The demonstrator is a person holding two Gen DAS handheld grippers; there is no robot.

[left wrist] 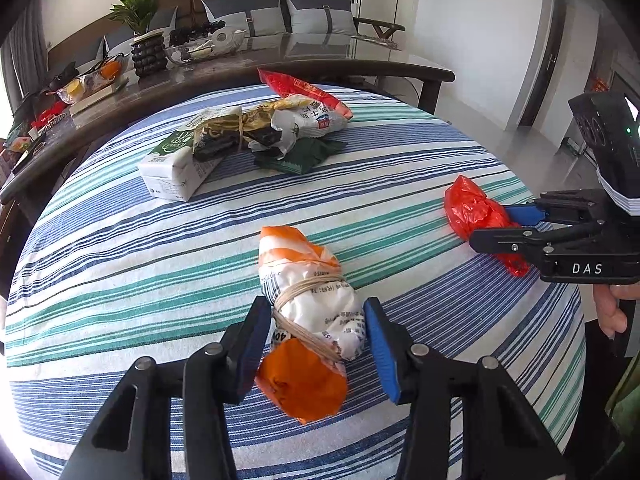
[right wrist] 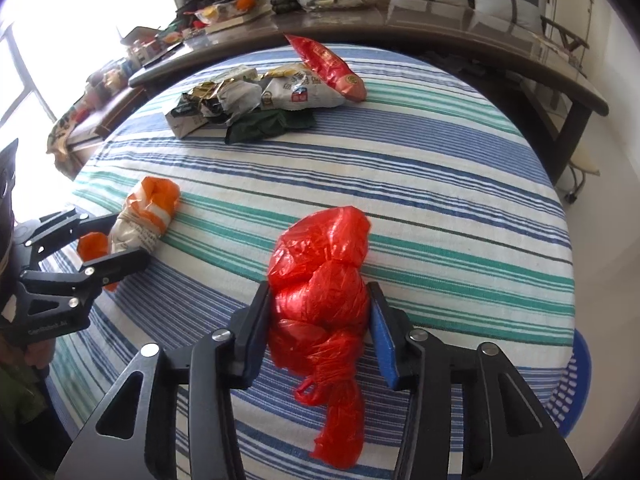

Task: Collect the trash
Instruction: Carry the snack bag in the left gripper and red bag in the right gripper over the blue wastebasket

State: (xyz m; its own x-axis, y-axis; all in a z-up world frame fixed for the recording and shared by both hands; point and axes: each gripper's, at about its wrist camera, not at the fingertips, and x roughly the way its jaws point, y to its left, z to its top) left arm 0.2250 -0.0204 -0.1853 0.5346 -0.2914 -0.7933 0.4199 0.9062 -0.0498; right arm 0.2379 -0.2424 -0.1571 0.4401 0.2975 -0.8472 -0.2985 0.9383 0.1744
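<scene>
On the striped tablecloth (left wrist: 120, 240), I have both grippers straddling trash. My left gripper (left wrist: 318, 344) sits with its fingers spread around the orange-and-white wrapper bundle (left wrist: 308, 312), which is tied with a loop of tan string and lies lengthwise between the pads; the left pad appears to touch the wrapper, while a sliver of cloth shows beside the blue right pad, so I read the jaws as parted and not yet pinching. My right gripper (right wrist: 320, 324) flanks the crumpled red plastic bag (right wrist: 324, 280), both pads right against its sides; whether they are actually squeezing it I cannot tell. The bag's knotted tail trails toward the camera, below the fingers.

Farther across the cloth lies a heap of other trash (left wrist: 240, 136): a white-and-green carton, crumpled dark and gold wrappers, a flat green packet and a red snack bag (left wrist: 300, 88) at the far edge. They overlap, so I cannot say where one piece ends and another begins.

Beyond stands a dark wooden table (left wrist: 280, 64) holding a potted plant (left wrist: 146, 36) and glass bowls; its left end is blurred clutter. A blue basket (right wrist: 576, 384) is cut off at the right wrist view's edge, mostly hidden behind the cloth.
</scene>
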